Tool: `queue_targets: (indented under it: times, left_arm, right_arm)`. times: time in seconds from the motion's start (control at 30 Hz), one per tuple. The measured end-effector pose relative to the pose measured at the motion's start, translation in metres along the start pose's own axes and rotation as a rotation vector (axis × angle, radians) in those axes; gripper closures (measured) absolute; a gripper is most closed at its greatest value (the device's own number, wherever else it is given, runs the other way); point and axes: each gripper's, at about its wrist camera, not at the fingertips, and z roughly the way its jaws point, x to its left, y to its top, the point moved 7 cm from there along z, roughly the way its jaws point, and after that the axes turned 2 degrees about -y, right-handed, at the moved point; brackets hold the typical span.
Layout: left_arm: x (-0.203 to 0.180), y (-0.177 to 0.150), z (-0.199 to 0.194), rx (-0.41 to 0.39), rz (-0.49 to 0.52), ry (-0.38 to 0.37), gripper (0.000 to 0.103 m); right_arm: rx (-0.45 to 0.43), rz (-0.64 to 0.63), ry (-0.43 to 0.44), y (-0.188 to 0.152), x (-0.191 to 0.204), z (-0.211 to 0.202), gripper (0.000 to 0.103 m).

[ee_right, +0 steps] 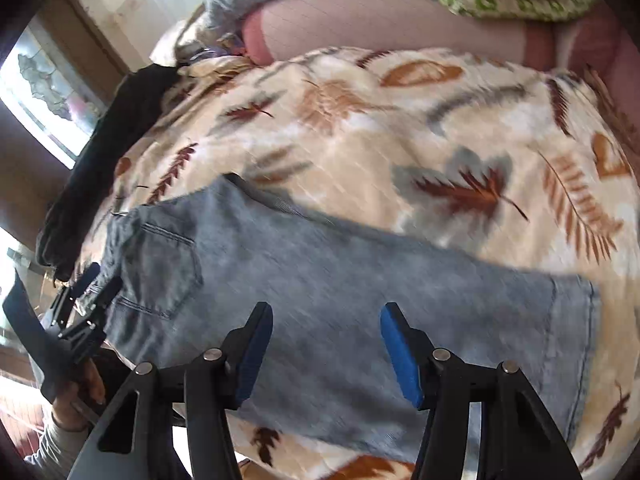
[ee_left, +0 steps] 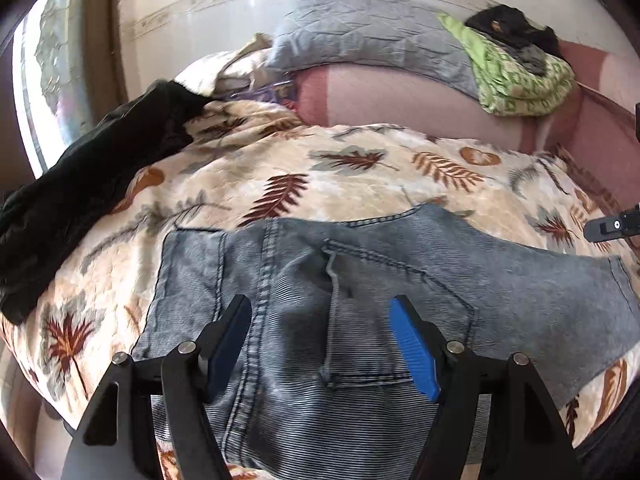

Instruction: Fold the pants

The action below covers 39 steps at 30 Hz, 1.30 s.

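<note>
Grey-blue denim pants point(ee_left: 320, 292) lie flat on a leaf-print blanket point(ee_left: 320, 172), folded lengthwise with a back pocket point(ee_left: 400, 312) facing up. My left gripper point(ee_left: 320, 312) is open, just above the waist and pocket end, holding nothing. In the right wrist view the pants point(ee_right: 320, 292) stretch from the pocket at the left to the leg hem point(ee_right: 576, 320) at the right. My right gripper point(ee_right: 326, 320) is open above the middle of the leg, empty. The left gripper point(ee_right: 86, 292) shows at the pants' left end, and the right gripper's tip point(ee_left: 612, 226) at the left view's right edge.
A black garment point(ee_left: 80, 192) lies along the blanket's left side by a window point(ee_left: 44, 80). At the back are a grey pillow point(ee_left: 360, 36), a folded green cloth point(ee_left: 516, 72), a dark item point(ee_left: 512, 28) and a pink sheet point(ee_left: 400, 96).
</note>
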Motion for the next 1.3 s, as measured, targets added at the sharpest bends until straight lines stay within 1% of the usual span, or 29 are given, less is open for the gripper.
queue_targets:
  times: [0.07,0.1,0.17,0.23,0.3,0.37,0.4,0.43,0.47,0.53,0.63,0.7,0.77,0.8,0.83,0.87,0.9,0.93,1.0,1.1,1.17,1.2,1.23,1.27,1.3]
  left_arm:
    - [0.019,-0.008,0.019,0.071,-0.088,0.01,0.031]
    - [0.027,-0.013,0.023,0.096,-0.136,0.004,0.031]
    - [0.035,-0.015,0.027,0.102,-0.208,-0.042,0.031]
    - [0.034,-0.014,0.027,0.093,-0.204,-0.046,0.031]
    - [0.032,-0.016,0.029,0.1,-0.186,-0.039,0.031]
    - [0.031,-0.015,0.031,0.098,-0.174,-0.035,0.031]
    - [0.03,-0.014,0.032,0.099,-0.173,-0.036,0.03]
    - [0.03,-0.014,0.032,0.101,-0.174,-0.038,0.03]
    - [0.031,-0.014,0.032,0.102,-0.177,-0.042,0.03]
    - [0.033,-0.014,0.032,0.1,-0.183,-0.047,0.03]
    - [0.032,-0.013,0.034,0.105,-0.183,-0.04,0.029]
    - [0.031,-0.013,0.035,0.108,-0.18,-0.036,0.027]
    - [0.028,-0.013,0.036,0.11,-0.165,-0.026,0.025]
    - [0.027,-0.014,0.037,0.112,-0.153,-0.018,0.025]
    - [0.026,-0.014,0.036,0.111,-0.143,-0.011,0.025]
    - [0.026,-0.015,0.036,0.109,-0.138,-0.01,0.025]
    - [0.026,-0.015,0.036,0.107,-0.138,-0.011,0.025]
    - [0.027,-0.015,0.036,0.107,-0.139,-0.013,0.025]
    - [0.028,-0.015,0.036,0.107,-0.142,-0.015,0.025]
    - [0.026,-0.015,0.036,0.109,-0.139,-0.005,0.025]
    - [0.026,-0.015,0.036,0.108,-0.14,-0.001,0.025]
    - [0.026,-0.015,0.036,0.108,-0.141,-0.001,0.025]
    - [0.026,-0.015,0.036,0.108,-0.141,0.001,0.025]
    - [0.026,-0.015,0.037,0.107,-0.14,0.004,0.025]
    - [0.026,-0.015,0.037,0.107,-0.139,0.006,0.024]
  right_arm:
    - [0.028,-0.039,0.053,0.028,0.028,0.026,0.043]
    - [0.041,-0.074,0.057,0.04,0.044,0.041,0.043]
    - [0.067,-0.135,0.016,0.061,0.064,0.07,0.043]
    - [0.1,-0.166,-0.009,0.076,0.078,0.1,0.046]
    - [0.135,-0.205,-0.03,0.082,0.085,0.121,0.05]
    - [0.181,-0.24,-0.054,0.084,0.09,0.142,0.063]
    - [0.216,-0.261,-0.06,0.08,0.092,0.151,0.083]
    - [0.243,-0.291,-0.074,0.077,0.095,0.157,0.1]
    - [0.237,-0.338,-0.1,0.076,0.1,0.156,0.1]
    - [0.186,-0.41,-0.139,0.079,0.108,0.148,0.1]
    - [0.115,-0.446,-0.197,0.09,0.11,0.142,0.1]
    - [0.111,-0.474,-0.241,0.088,0.109,0.153,0.1]
    - [0.125,-0.486,-0.254,0.08,0.107,0.171,0.1]
    - [0.113,-0.48,-0.258,0.078,0.107,0.175,0.097]
    - [0.089,-0.449,-0.242,0.08,0.105,0.171,0.097]
    - [0.073,-0.4,-0.226,0.083,0.1,0.164,0.095]
    - [0.06,-0.354,-0.209,0.086,0.097,0.157,0.089]
    - [0.041,-0.315,-0.203,0.087,0.093,0.147,0.08]
    - [-0.008,-0.248,-0.172,0.084,0.088,0.119,0.071]
    - [-0.04,-0.161,-0.068,0.06,0.087,0.08,0.069]
    - [-0.029,-0.113,-0.03,0.034,0.081,0.068,0.064]
    - [-0.016,-0.094,-0.029,0.019,0.076,0.066,0.059]
    - [0.006,-0.085,-0.049,0.007,0.068,0.073,0.052]
    - [0.039,-0.071,-0.083,-0.004,0.057,0.085,0.048]
    - [0.096,-0.053,-0.117,-0.014,0.043,0.101,0.042]
